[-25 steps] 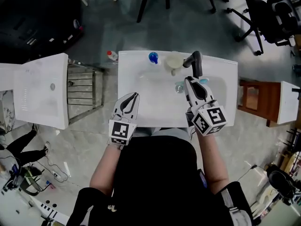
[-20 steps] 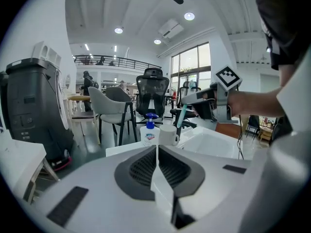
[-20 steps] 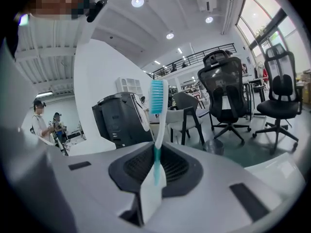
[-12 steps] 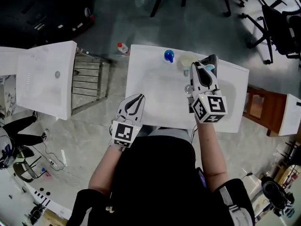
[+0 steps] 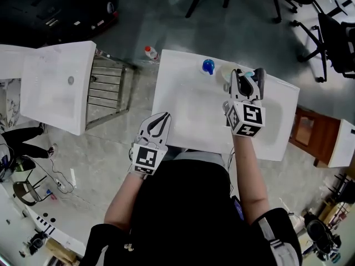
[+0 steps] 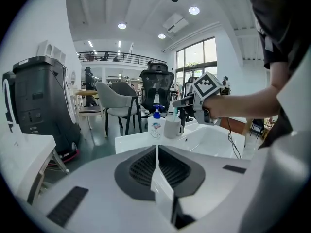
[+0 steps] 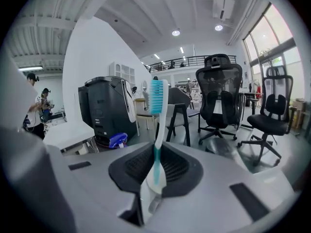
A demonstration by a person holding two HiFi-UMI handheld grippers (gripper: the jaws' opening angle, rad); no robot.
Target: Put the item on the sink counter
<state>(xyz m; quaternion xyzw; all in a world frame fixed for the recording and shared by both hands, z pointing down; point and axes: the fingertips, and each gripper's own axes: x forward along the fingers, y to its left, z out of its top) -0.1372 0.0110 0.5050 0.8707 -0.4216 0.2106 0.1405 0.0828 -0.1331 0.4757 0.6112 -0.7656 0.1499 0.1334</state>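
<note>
A white-and-teal toothbrush (image 7: 157, 125) stands upright between the jaws of my right gripper (image 7: 156, 152), which is shut on its handle. In the head view the right gripper (image 5: 243, 75) hangs over the back of the white sink counter (image 5: 172, 71), by the pale cup (image 5: 227, 71) and the black faucet (image 5: 258, 77). The brush's teal head (image 5: 248, 73) shows at the jaw tips. My left gripper (image 5: 162, 117) is shut and holds nothing, over the sink's front left edge. From the left gripper view, its shut jaws (image 6: 156, 149) face the cup (image 6: 171, 128).
A blue-topped soap bottle (image 5: 208, 66) stands at the back of the counter, left of the cup. A second white basin (image 5: 52, 87) and a metal rack (image 5: 108, 93) stand to the left. Office chairs (image 5: 333, 32) are behind; a wooden stool (image 5: 308, 132) is on the right.
My right gripper has carried the toothbrush from over the basin's right side toward the back, up to the cup and faucet. The left gripper has stayed at the front edge.
</note>
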